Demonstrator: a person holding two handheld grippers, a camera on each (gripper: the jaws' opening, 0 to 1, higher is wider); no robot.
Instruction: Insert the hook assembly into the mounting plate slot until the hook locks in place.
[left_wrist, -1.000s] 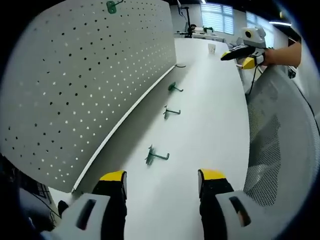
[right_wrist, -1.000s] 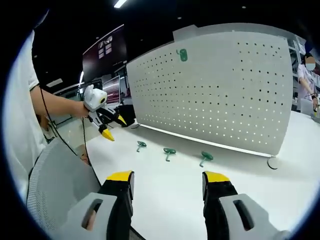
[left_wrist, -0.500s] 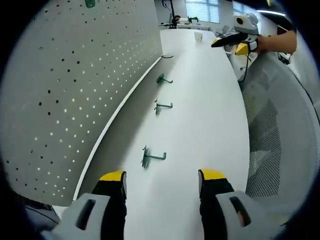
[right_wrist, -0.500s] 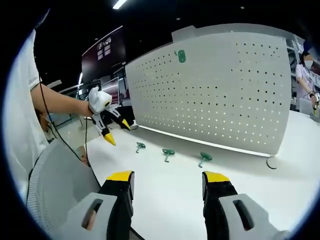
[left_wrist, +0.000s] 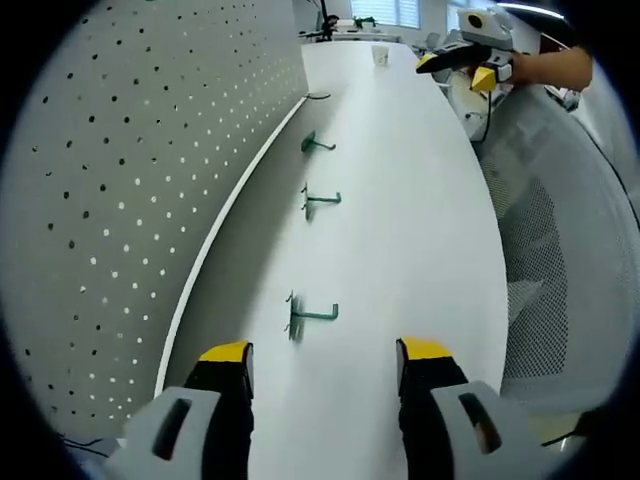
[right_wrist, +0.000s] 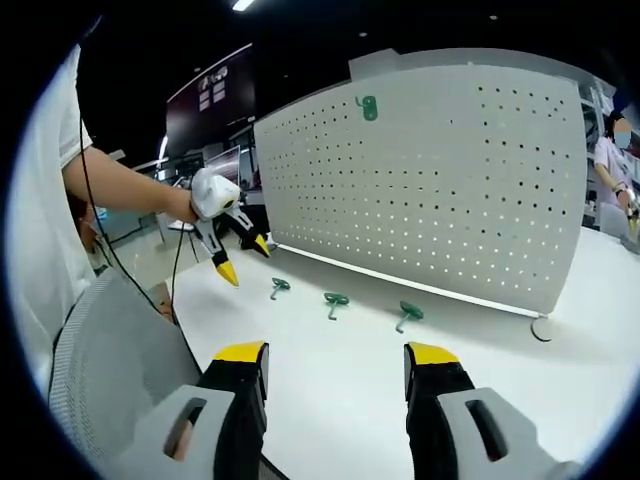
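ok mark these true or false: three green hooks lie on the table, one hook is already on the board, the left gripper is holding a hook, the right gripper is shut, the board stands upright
1. Three green hooks lie on the white table. True.
2. One green hook already hangs near the top of the pegboard. True.
3. The left gripper holds a hook. False: its jaws are open and empty, with the nearest hook lying ahead of them.
4. The right gripper is shut. False: its jaws stand apart.
5. The pegboard stands upright on the table. True.

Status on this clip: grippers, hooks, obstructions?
Left gripper, right gripper open, empty. Three green metal hooks loose on white table. One hook on grey pegboard. Nothing blocking.
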